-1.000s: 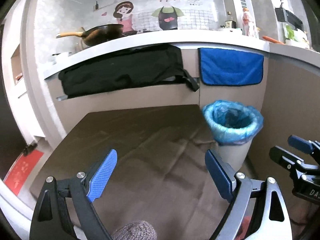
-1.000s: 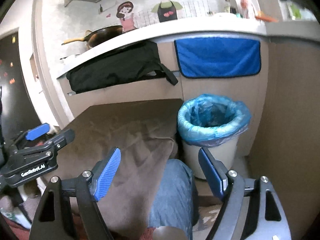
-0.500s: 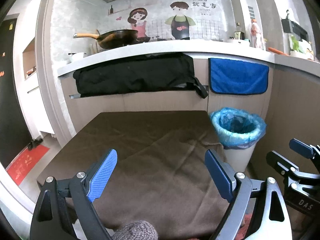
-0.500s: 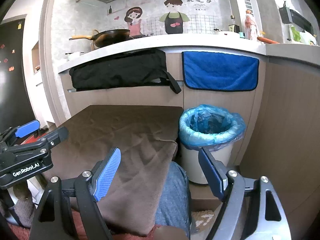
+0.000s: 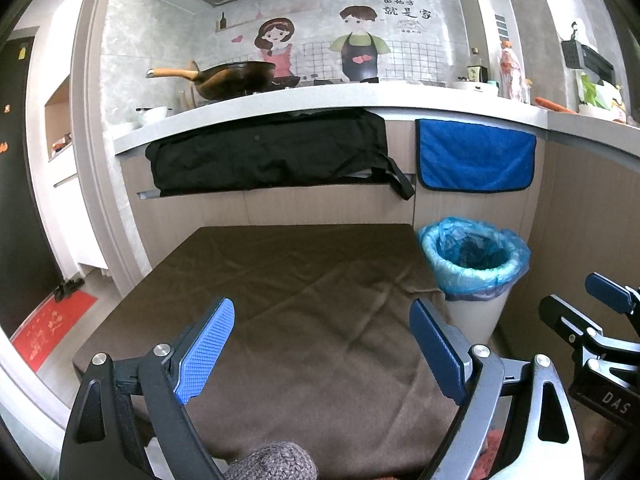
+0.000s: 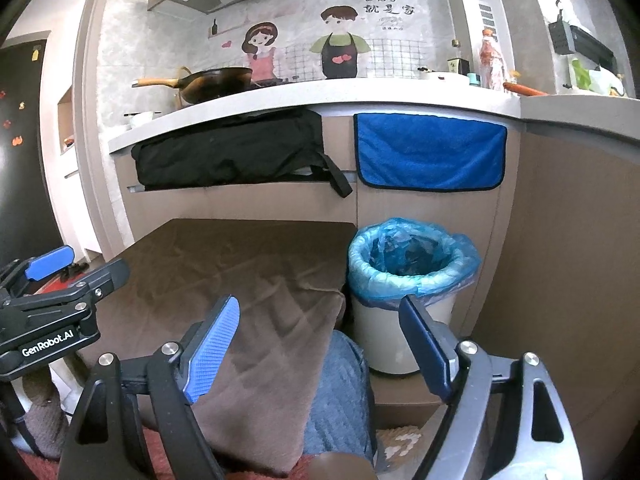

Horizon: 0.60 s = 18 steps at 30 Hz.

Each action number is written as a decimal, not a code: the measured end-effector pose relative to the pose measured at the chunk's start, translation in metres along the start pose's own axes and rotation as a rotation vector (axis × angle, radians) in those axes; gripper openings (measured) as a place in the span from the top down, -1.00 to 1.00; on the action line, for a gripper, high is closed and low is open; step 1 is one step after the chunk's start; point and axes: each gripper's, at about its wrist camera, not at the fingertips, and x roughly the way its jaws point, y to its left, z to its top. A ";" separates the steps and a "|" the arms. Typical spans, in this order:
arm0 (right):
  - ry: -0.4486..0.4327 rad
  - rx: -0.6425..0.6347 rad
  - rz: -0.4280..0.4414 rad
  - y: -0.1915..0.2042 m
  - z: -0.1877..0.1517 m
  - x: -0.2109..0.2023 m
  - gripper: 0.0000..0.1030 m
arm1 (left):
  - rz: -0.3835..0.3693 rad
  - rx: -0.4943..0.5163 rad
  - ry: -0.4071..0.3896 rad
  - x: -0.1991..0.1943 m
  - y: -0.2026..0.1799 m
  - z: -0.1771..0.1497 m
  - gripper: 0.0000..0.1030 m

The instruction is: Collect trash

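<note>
Your left gripper (image 5: 322, 350) and right gripper (image 6: 320, 344) both stand spread wide with nothing between the pads, held low over the near edge of the table (image 5: 280, 280), probably so you can survey its brown cloth. No trash shows anywhere on it. The bin (image 6: 412, 276) with its blue liner stands just off the table's far right corner, its mouth unobstructed. Behind it hang a blue towel (image 6: 430, 156) and a black bag (image 5: 264, 156); your knee (image 6: 340, 392) sits below the right gripper.

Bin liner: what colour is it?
Translucent light blue, folded over the rim of the white bin liner; clearest in the right wrist view.
</note>
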 end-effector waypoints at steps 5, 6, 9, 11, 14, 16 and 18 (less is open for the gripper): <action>0.000 0.004 0.000 -0.001 0.000 0.000 -0.55 | 0.000 -0.003 -0.001 0.001 0.000 0.002 -0.73; 0.000 0.002 -0.001 -0.001 0.001 -0.001 -0.55 | 0.001 -0.002 -0.001 0.000 0.000 0.001 -0.73; -0.003 -0.001 -0.005 -0.002 0.001 -0.001 -0.55 | 0.002 -0.002 -0.002 0.000 -0.001 0.001 -0.73; -0.004 -0.002 -0.006 -0.003 0.001 -0.002 -0.56 | 0.001 -0.001 -0.006 -0.001 -0.001 0.002 -0.73; -0.003 -0.001 -0.007 -0.003 0.001 -0.002 -0.56 | 0.004 -0.003 -0.006 -0.002 -0.004 0.003 -0.73; -0.003 0.000 -0.005 -0.003 0.001 -0.003 -0.56 | 0.004 -0.002 -0.007 -0.002 -0.004 0.003 -0.73; -0.004 -0.003 -0.008 -0.002 0.001 -0.003 -0.56 | 0.004 -0.002 -0.008 -0.002 -0.005 0.003 -0.73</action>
